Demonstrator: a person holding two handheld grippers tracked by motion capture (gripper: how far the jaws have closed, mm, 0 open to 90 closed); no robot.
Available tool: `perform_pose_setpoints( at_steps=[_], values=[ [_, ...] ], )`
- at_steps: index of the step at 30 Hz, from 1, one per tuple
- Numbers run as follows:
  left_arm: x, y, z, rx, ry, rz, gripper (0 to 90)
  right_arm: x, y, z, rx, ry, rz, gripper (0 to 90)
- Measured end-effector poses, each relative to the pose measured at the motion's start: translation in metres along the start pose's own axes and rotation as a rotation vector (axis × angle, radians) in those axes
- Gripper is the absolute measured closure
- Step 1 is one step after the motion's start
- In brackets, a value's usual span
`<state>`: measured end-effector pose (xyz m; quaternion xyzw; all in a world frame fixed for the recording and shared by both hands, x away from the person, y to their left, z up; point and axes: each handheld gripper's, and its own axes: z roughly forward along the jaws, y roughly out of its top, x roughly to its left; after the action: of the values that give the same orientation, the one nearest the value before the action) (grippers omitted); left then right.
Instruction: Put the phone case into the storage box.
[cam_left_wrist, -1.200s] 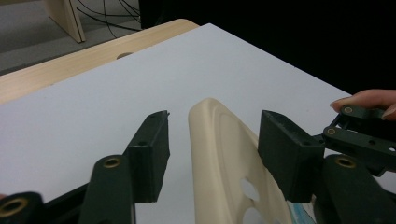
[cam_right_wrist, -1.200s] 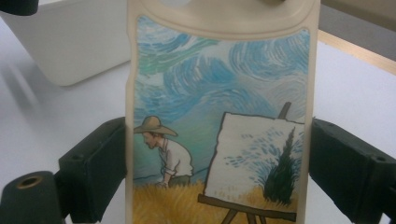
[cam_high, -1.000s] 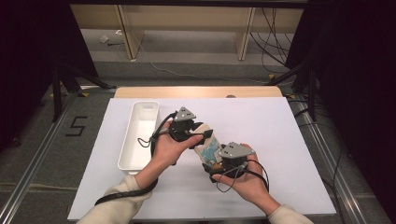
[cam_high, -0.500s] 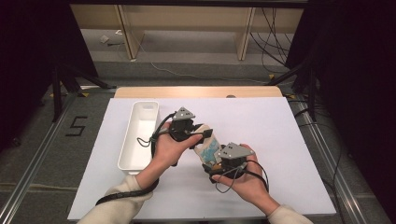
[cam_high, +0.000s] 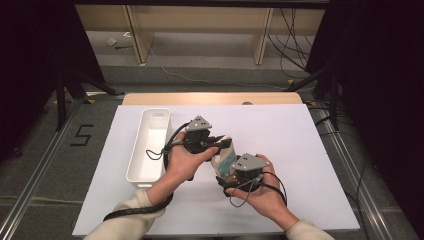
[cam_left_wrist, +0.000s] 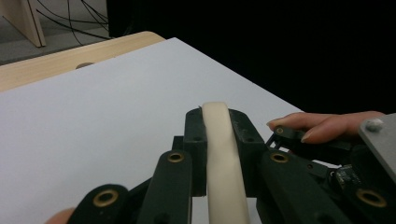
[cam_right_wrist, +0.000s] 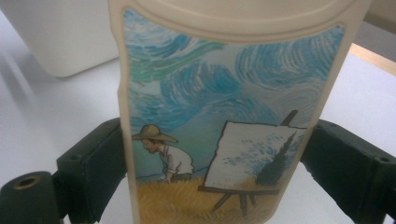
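Observation:
A cream case (cam_high: 225, 158) printed with a blue swirling-sky painting of a man at an easel is held above the white table between both hands. In the right gripper view the case (cam_right_wrist: 219, 93) stands upright, and my right gripper (cam_right_wrist: 219, 163) is shut on its two sides, a black pad (cam_right_wrist: 95, 163) pressing on each. My left gripper (cam_high: 222, 143) comes in from the left at the case's upper end. Its jaws have just been closing, and in the left gripper view they clamp the case's cream edge (cam_left_wrist: 223, 158). My right gripper (cam_high: 226, 174) sits below the case.
A long white tray (cam_high: 134, 165) lies on the white sheet (cam_high: 300, 145) left of the hands, and it also shows as the tray (cam_right_wrist: 60, 42) behind the case. Beyond the table's wooden far edge (cam_high: 210, 98) are floor cables and shelf legs.
The left gripper's jaws have drawn together onto the case's upper end. Both hands have stayed almost where they were.

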<state>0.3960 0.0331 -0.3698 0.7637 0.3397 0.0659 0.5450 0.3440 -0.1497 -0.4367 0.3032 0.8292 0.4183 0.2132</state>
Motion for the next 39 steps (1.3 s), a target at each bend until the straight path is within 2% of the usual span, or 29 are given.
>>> perform_pose_setpoints(
  at_steps=[8, 12, 14, 16, 17, 19, 23, 31, 33, 39],
  values=[
    [0.0, 0.001, -0.001, -0.004, -0.03, 0.0, 79.0, -0.002, 0.0, 0.001, 0.001, 0.014, 0.026, 9.5],
    [-0.001, 0.002, -0.002, -0.009, -0.043, 0.017, 79.0, -0.004, 0.0, 0.001, 0.001, 0.026, 0.027, 9.1],
    [-0.002, 0.003, -0.003, -0.014, -0.047, 0.022, 79.0, -0.005, 0.0, 0.0, -0.009, 0.036, 0.022, 8.9],
    [-0.003, 0.005, -0.006, -0.016, -0.031, 0.052, 79.0, -0.007, 0.001, -0.001, -0.013, 0.045, 0.012, 9.1],
    [-0.003, 0.006, -0.007, -0.016, -0.016, 0.074, 79.0, -0.008, 0.002, -0.002, -0.018, 0.047, -0.001, 9.9],
    [-0.003, 0.007, -0.009, -0.019, -0.031, 0.071, 79.1, -0.01, 0.002, -0.003, 0.006, 0.07, -0.048, 8.1],
    [-0.003, 0.008, -0.01, -0.004, -0.04, 0.092, 79.0, -0.013, 0.002, -0.005, -0.013, 0.084, -0.028, 8.3],
    [0.0, 0.007, -0.012, 0.039, -0.095, 0.122, 79.0, -0.021, 0.003, -0.01, -0.048, 0.1, -0.016, 8.8],
    [0.0, 0.006, -0.012, 0.047, -0.111, 0.129, 79.0, -0.023, 0.002, -0.01, -0.055, 0.121, -0.004, 13.8],
    [0.0, 0.006, -0.011, 0.077, -0.158, 0.133, 79.0, -0.025, 0.001, -0.009, -0.045, 0.177, -0.016, 16.0]
  ],
)
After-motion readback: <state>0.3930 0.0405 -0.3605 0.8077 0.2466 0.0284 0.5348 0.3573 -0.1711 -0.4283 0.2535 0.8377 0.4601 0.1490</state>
